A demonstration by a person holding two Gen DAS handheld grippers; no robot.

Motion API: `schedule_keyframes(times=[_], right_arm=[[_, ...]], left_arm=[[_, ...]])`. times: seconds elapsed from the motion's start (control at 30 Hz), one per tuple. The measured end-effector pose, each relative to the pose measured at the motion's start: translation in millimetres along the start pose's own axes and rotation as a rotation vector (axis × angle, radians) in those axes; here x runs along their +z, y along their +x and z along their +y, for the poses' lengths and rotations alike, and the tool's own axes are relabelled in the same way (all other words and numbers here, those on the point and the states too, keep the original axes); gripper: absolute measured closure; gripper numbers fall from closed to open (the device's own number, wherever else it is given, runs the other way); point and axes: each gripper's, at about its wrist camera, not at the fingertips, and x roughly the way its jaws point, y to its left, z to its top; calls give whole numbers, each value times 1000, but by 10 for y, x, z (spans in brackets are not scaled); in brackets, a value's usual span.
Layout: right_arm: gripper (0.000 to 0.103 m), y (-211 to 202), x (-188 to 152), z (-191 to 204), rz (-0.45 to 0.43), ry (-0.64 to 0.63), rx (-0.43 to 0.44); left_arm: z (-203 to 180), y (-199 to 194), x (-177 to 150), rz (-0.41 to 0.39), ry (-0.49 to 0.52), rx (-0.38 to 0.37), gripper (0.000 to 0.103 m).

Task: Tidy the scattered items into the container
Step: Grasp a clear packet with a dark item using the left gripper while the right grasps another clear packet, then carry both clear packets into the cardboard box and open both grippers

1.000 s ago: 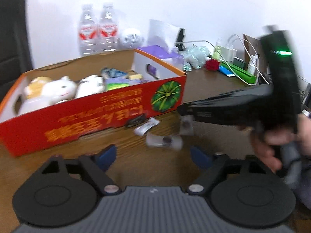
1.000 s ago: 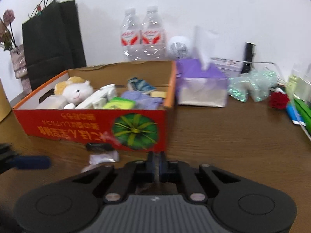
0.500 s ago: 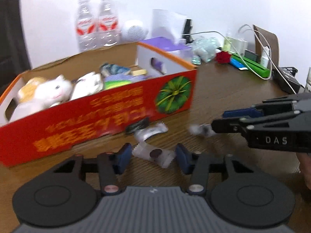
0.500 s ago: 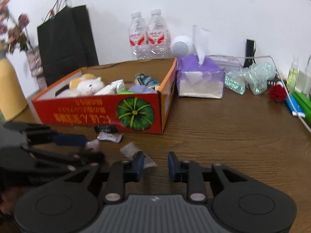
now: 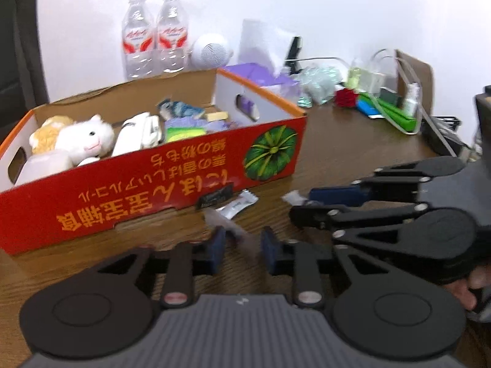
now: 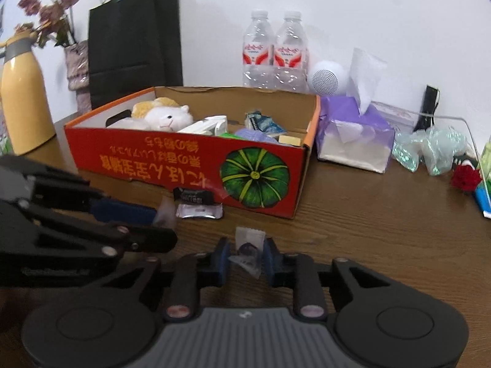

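A red cardboard box (image 5: 147, 181) (image 6: 190, 161) holds a plush cat, bottles and packets. In front of it on the table lie a black packet (image 5: 214, 197) (image 6: 195, 197) and a silver packet (image 5: 237, 205) (image 6: 199, 211). My left gripper (image 5: 241, 247) is shut on a clear wrapper (image 5: 236, 230), which also shows in the right wrist view (image 6: 164, 213). My right gripper (image 6: 247, 257) is shut on another clear wrapper (image 6: 248, 250), whose white tip shows in the left wrist view (image 5: 293, 197).
Behind the box stand two water bottles (image 6: 274, 52), a white speaker (image 6: 326, 76) and a purple tissue box (image 6: 353, 135). A yellow flask (image 6: 21, 95) and black bag (image 6: 132, 49) are at the left. Cables, a red rose (image 5: 346, 97) and green items crowd the right.
Both grippers have closed in from wide open onto the clear wrappers in front of the box. The right gripper swung low beside the left one.
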Motion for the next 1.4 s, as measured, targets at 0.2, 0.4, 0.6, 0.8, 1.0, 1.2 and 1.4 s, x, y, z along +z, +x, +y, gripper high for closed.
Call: schedule_keyframes(times=[0.2, 0.4, 0.6, 0.8, 1.0, 1.2, 1.4], right_arm=[[83, -34, -27, 3, -2, 15, 1], [84, -38, -35, -32, -2, 30, -12], [84, -43, -35, -33, -1, 24, -17], [85, -87, -62, -70, 0, 34, -34], [86, -174, -90, -7, -14, 30, -16], [86, -566, -176, 231, -70, 45, -23], [86, -1233, -494, 589, -101, 88, 14]], left_arm=[[-22, 11, 23, 28, -38, 66, 43], [127, 234, 159, 42, -191, 28, 50], [39, 379, 263, 47, -272, 52, 92], [-65, 214, 105, 26, -163, 79, 100], [40, -197, -125, -34, -221, 67, 102], [-103, -799, -353, -113, -297, 90, 102], [-365, -1415, -580, -163, -316, 53, 102]])
